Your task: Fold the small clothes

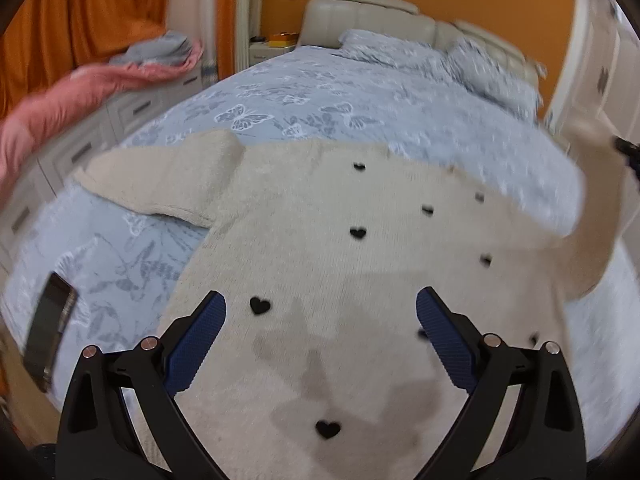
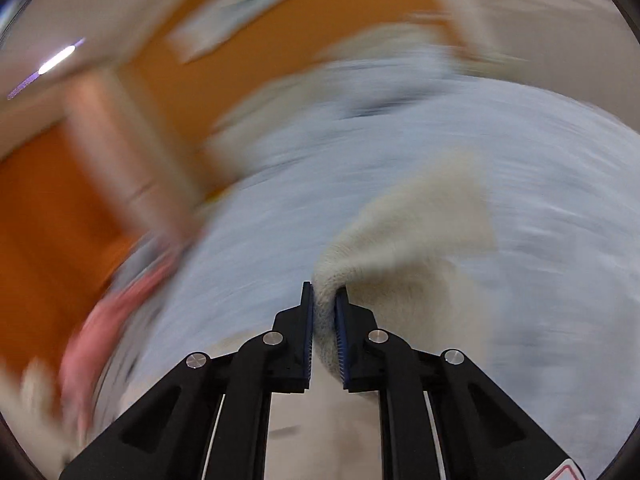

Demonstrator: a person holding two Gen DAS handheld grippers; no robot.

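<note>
Right gripper (image 2: 324, 300), lower centre of the right wrist view: clenching on a bunched fold of the cream sweater (image 2: 408, 240), knit squeezed between the blue pads (image 2: 308, 320). Sweater rising from the jaws toward the right of centre, sleeve end lying against the blue bedspread (image 2: 540, 200). Everything beyond smearing with blur: orange wall (image 2: 48, 220) at left, pink cloth (image 2: 100, 328) at lower left.

Left gripper (image 1: 320, 308), bottom of the left wrist view: standing released, jaws spread wide, nothing between the blue pads (image 1: 200, 340), hovering over the sweater (image 1: 320, 220). Sweater lying flat across the bed (image 1: 360, 92), filling the centre and lower frame, black hearts (image 1: 260, 305) dotting it, one sleeve (image 1: 168, 176) stretching toward the left of the frame. Phone (image 1: 48, 336) lying on the bedspread at the left edge, apart from the sweater. Pillows (image 1: 440, 56) and headboard (image 1: 368, 12) sitting at upper centre. Pink blanket (image 1: 80, 92) draping over drawers at upper left, orange curtain (image 1: 100, 8) hanging behind.
</note>
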